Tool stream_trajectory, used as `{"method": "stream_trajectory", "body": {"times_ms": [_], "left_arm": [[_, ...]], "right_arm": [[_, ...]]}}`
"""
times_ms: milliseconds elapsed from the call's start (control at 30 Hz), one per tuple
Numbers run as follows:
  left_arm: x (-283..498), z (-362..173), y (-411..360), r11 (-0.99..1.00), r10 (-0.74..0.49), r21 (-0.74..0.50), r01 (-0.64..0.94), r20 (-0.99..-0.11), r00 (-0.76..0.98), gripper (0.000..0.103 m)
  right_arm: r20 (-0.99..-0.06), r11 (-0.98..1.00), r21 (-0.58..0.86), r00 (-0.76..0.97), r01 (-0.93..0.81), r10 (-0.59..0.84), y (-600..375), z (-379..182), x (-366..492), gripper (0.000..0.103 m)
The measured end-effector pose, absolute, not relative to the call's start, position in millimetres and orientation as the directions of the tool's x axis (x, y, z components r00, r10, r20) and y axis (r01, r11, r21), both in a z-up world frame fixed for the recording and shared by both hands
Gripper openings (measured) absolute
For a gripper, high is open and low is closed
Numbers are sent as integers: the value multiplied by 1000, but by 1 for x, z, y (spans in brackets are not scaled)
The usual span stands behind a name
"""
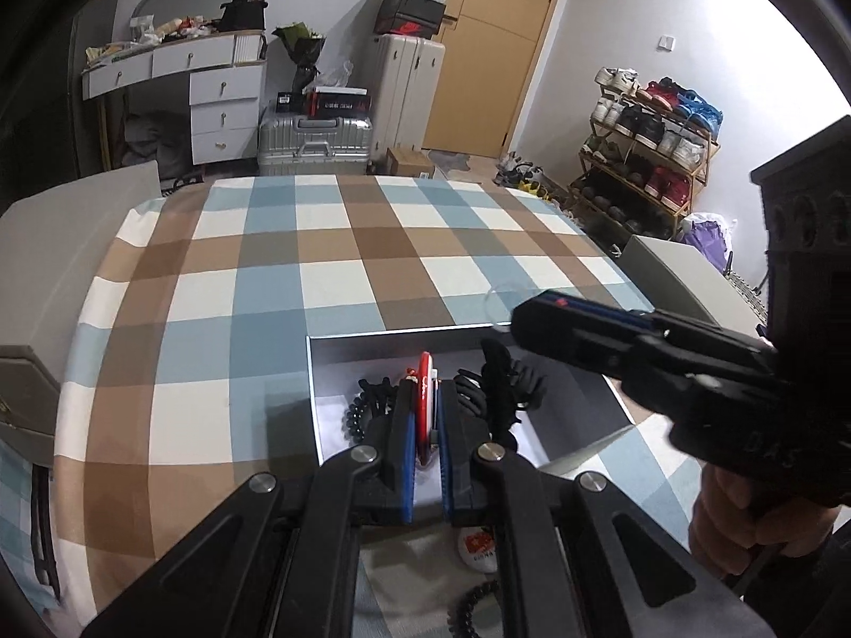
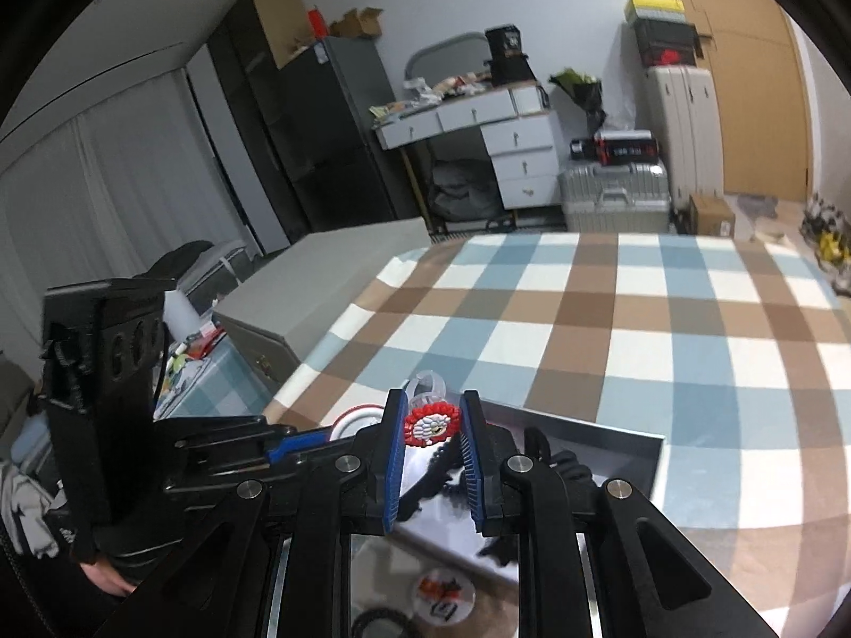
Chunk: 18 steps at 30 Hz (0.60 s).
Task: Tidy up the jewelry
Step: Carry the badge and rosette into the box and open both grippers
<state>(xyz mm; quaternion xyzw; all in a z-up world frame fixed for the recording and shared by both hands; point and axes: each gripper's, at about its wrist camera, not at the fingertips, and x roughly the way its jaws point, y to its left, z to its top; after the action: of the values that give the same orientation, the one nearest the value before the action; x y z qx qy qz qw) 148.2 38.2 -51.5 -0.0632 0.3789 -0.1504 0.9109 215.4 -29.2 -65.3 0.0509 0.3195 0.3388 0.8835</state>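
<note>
A shallow grey box (image 1: 340,343) sits on the checked tablecloth and holds a black claw clip (image 1: 505,388) and a dark bead bracelet (image 1: 353,417). My left gripper (image 1: 424,409) is shut on a red and white bangle (image 1: 423,404), held upright over the box. My right gripper (image 2: 433,425) is shut on a red and white flower-shaped charm (image 2: 432,425) with a clear ring (image 2: 431,385) behind it, above the box (image 2: 585,422). The right gripper also shows in the left wrist view (image 1: 537,319), over the box's right edge.
A round white badge (image 1: 478,545) with orange print and another bead bracelet (image 1: 470,611) lie near the front edge. Grey chairs (image 1: 58,260) stand at the table's sides. A dresser, suitcases and a shoe rack (image 1: 649,159) stand further back.
</note>
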Motion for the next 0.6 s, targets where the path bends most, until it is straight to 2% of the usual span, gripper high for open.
{"method": "stream_trajectory", "body": {"times_ms": [200,600], "left_arm": [[156,-59,40,941,-338,-253,225,-688,642,3],[162,-61,39,929,-370,-277,245,-691,621,3]], "right_arm": [[-574,778,329,540,-536,615,-27,-89,234,19],[-596,780,344,521,-522,611,-25,-102,245,19]]}}
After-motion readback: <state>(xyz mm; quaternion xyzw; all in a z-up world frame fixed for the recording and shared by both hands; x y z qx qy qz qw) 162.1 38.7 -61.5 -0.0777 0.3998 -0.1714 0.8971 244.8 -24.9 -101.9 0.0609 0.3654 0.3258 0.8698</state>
